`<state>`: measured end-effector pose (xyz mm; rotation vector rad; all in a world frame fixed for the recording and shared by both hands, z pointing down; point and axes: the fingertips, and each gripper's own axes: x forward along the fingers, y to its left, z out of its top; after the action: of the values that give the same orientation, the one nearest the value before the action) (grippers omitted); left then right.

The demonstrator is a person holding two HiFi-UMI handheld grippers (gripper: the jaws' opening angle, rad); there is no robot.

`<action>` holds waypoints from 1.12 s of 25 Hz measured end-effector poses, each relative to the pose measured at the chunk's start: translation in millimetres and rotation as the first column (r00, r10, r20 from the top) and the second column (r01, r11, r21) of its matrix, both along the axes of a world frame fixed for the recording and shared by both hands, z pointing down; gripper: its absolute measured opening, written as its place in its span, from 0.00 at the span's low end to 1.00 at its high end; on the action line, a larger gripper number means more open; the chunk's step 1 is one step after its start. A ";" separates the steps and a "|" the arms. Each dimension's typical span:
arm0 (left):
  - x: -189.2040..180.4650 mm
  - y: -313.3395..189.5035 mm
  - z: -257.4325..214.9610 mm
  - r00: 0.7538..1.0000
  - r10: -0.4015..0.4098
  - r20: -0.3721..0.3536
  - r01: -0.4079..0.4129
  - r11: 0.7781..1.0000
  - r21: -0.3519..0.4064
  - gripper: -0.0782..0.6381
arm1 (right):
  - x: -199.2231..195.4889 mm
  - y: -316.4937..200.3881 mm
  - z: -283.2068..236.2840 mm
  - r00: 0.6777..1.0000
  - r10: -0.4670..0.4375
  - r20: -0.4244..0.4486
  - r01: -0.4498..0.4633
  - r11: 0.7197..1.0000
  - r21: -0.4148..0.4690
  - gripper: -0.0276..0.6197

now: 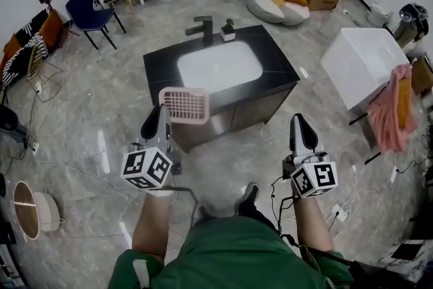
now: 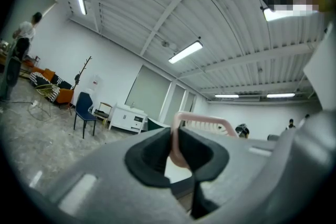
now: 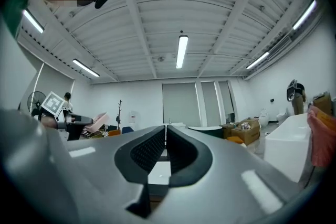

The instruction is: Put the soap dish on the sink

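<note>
1. Left gripper point(image 1: 160, 120) is clamped on one edge of the pink soap dish point(image 1: 184, 105), and the slatted dish stands up above its jaws in the air
2. Right gripper point(image 1: 303, 133) has its jaws pressed together with nothing between them, and is held low at the person's side
3. Beyond and below the dish stands the black vanity top point(image 1: 274, 64) with the white sink point(image 1: 220, 68), and a dark faucet point(image 1: 202, 27) and a small dispenser point(image 1: 228, 29) sit at its back edge; the dish touches none of them
4. By my judgement the pick-up is done and the dish is in transit; what is left is to reach the counter, set the dish flat beside the basin and let go
5. No brand, label or writing can be read; the only print is the square black-and-white markers on the grippers themselves
</note>
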<state>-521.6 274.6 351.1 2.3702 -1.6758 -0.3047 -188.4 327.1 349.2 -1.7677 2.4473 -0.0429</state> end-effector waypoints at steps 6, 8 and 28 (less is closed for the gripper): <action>77.3 -31.8 -15.9 0.998 -0.052 0.033 0.051 0.998 0.022 0.17 | 77.1 -51.3 -2.8 0.997 -0.069 0.038 0.068 0.997 0.035 0.05; 108.5 -40.0 -18.3 0.997 -0.061 0.048 0.060 0.998 0.027 0.17 | 108.0 -66.7 -1.2 0.996 -0.074 0.057 0.072 0.997 0.025 0.05; 257.3 -121.7 -15.7 0.988 -0.110 0.109 0.111 0.994 0.005 0.17 | 283.3 -162.6 9.6 0.997 -0.052 0.055 0.051 0.999 0.014 0.05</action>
<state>-264.3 153.0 335.4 2.3368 -1.8600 -0.1952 94.8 164.5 358.8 -1.6753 2.4483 -0.0807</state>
